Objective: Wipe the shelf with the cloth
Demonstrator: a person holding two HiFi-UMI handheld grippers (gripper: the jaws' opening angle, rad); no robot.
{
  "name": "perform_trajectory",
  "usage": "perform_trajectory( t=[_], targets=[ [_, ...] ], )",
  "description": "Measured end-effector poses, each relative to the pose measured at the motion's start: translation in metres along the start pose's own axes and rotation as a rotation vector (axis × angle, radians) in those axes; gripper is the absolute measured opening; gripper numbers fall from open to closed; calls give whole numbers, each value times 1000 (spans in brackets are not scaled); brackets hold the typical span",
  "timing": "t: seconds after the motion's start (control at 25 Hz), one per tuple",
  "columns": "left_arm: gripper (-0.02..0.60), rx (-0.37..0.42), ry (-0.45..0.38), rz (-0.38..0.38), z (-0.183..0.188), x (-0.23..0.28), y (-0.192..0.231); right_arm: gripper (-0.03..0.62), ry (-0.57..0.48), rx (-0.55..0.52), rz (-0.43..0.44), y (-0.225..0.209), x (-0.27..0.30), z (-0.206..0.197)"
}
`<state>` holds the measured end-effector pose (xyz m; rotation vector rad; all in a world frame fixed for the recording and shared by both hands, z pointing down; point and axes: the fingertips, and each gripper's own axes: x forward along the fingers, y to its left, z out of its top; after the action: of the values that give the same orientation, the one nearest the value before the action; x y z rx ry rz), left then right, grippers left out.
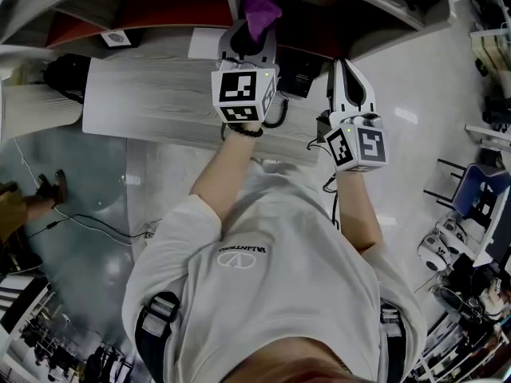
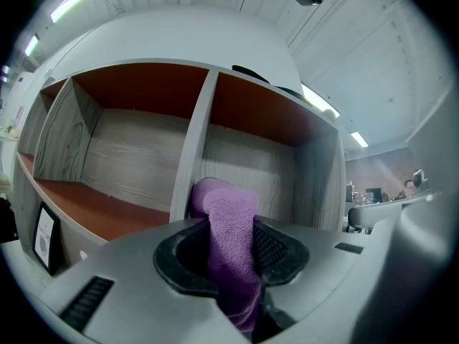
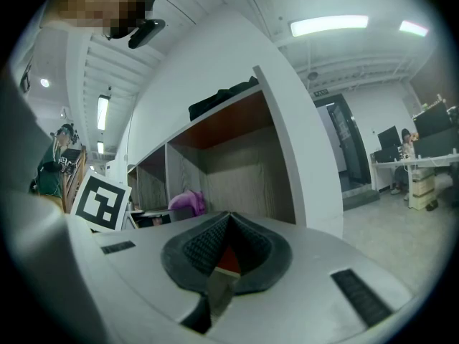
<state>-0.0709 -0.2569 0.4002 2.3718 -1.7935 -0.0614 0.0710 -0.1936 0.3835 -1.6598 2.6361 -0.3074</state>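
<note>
A purple cloth (image 2: 231,249) is pinched between the jaws of my left gripper (image 2: 237,246), with its bunched end (image 1: 260,5) sticking out toward the shelf. The shelf (image 2: 143,156) has grey wood-grain walls, red-brown boards and an upright divider (image 2: 193,145). The cloth's tip sits just in front of that divider. In the head view my left gripper (image 1: 249,37) reaches up at the shelf's front edge. My right gripper (image 1: 350,86) hangs lower and to the right, jaws shut and empty. The right gripper view shows the cloth (image 3: 186,203) at the left and my right gripper (image 3: 226,253) facing the shelf's end compartment (image 3: 240,167).
A grey wood-grain tabletop (image 1: 152,102) lies below the shelf. A small card with a printed code (image 2: 46,236) stands at the shelf's lower left. A dark item (image 3: 219,97) rests on the shelf top. Cables (image 1: 88,226) run over the floor, and office gear (image 1: 471,238) crowds the right.
</note>
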Motion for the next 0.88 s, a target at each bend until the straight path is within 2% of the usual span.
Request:
perform_trajectory(
  t=[0.88],
  targets=[
    [106,20,68,7,-42,6,4,1,23,10,-25,-7,-3,-14]
  ],
)
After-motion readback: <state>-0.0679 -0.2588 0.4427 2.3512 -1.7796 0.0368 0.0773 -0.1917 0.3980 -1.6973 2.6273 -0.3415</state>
